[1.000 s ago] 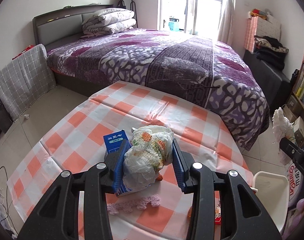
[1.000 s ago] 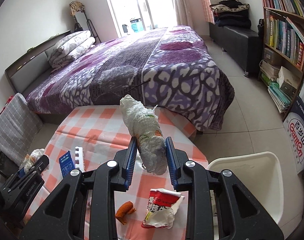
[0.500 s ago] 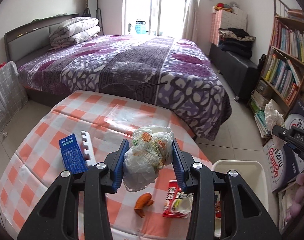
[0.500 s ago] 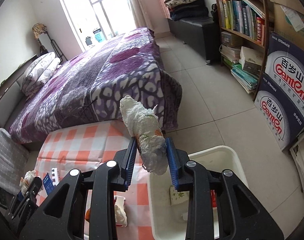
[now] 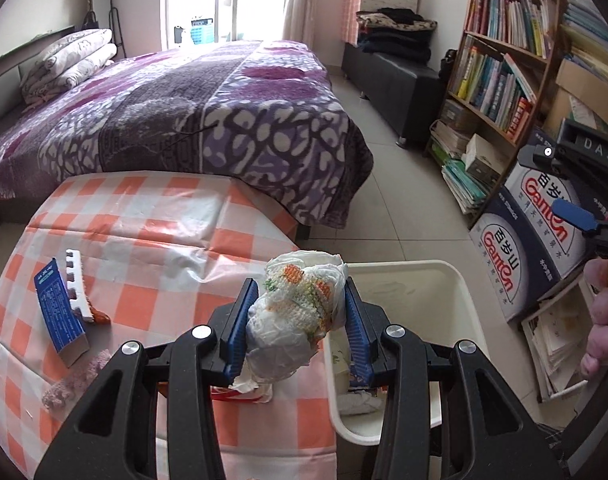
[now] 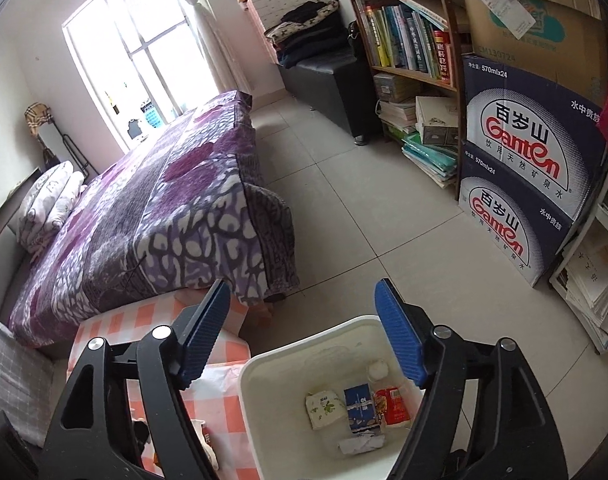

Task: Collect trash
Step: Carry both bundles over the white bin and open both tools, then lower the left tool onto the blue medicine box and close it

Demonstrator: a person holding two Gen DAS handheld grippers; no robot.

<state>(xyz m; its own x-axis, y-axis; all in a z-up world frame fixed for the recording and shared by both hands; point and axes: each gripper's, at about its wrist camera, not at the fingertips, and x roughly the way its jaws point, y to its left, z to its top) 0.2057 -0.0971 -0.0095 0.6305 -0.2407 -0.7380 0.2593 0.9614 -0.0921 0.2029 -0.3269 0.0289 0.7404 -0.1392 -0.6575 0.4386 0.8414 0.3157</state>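
My left gripper [image 5: 299, 320] is shut on a crumpled white plastic bag with orange and green print [image 5: 299, 312], held above the table's right edge next to the white bin [image 5: 460, 292]. My right gripper [image 6: 304, 332] is open and empty above the white bin [image 6: 255, 408]. The bin holds several pieces of trash: a small white packet [image 6: 322, 410], a blue carton [image 6: 358, 404], a red packet [image 6: 392, 404] and a crumpled white wad [image 6: 360, 442]. The right gripper also shows at the right edge of the left wrist view [image 5: 576, 216].
On the orange-checked table [image 5: 163, 240] lie a blue box [image 5: 59, 312], a white toothed strip [image 5: 75, 288] and a pink knitted piece [image 5: 71, 380]. A purple bed [image 5: 183, 112] stands behind. Bookshelf [image 5: 504, 64] and Ganten boxes [image 6: 524, 168] stand right of the bin.
My right gripper has opened and the white wrapped wad it held has gone from its jaws. My left gripper carried its bag rightward to the bin's edge.
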